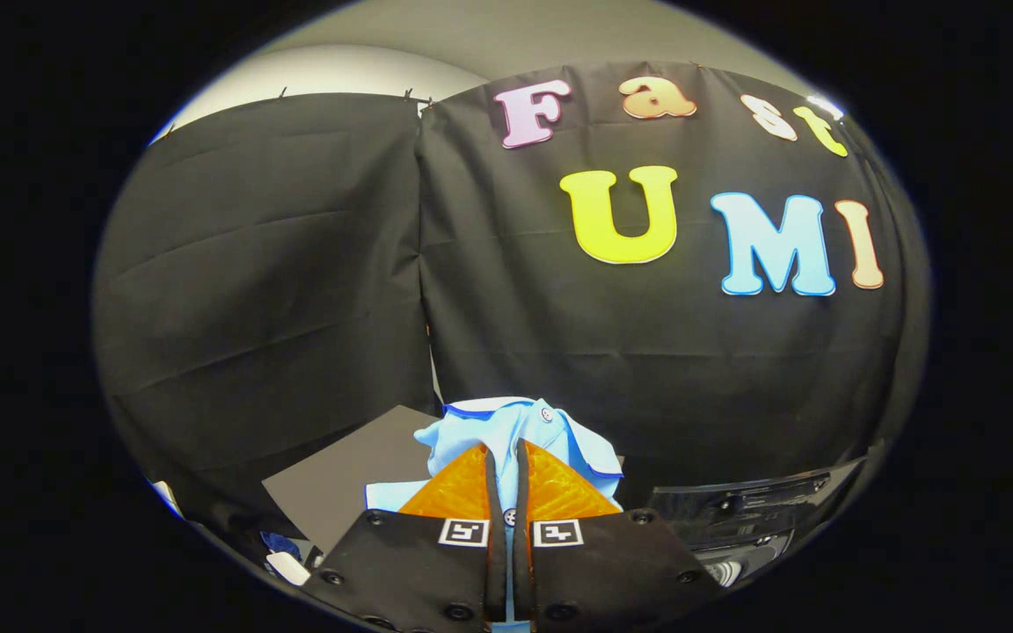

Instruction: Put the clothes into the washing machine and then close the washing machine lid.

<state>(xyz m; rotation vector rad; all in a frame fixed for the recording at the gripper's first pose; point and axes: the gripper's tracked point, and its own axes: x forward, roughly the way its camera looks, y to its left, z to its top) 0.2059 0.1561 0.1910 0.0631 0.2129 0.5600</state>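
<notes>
Gripper view: tongs (pixel 506 470) were nearly closed, both fingers pinching a fold of the light-blue shirt (pixel 506 431), w/ a thin strip of blue cloth showing in the narrow gap btwn them. Shirt was bunched up and held aloft, its bulk just ahead of and above the fingertips; darker blue piping ran along its edges and a small button sat near the top. Behind the shirt hung the black cloth wall (pixel 278 264) of the booth, w/ a seam running down it just left of the shirt. Left of the shirt and lower, a flat dark-grey panel (pixel 348 479) lay at an angle. Right of the shirt and lower, a dark glossy surface w/ ridges (pixel 753 505) showed; couldn't tell for sure what it was.
</notes>
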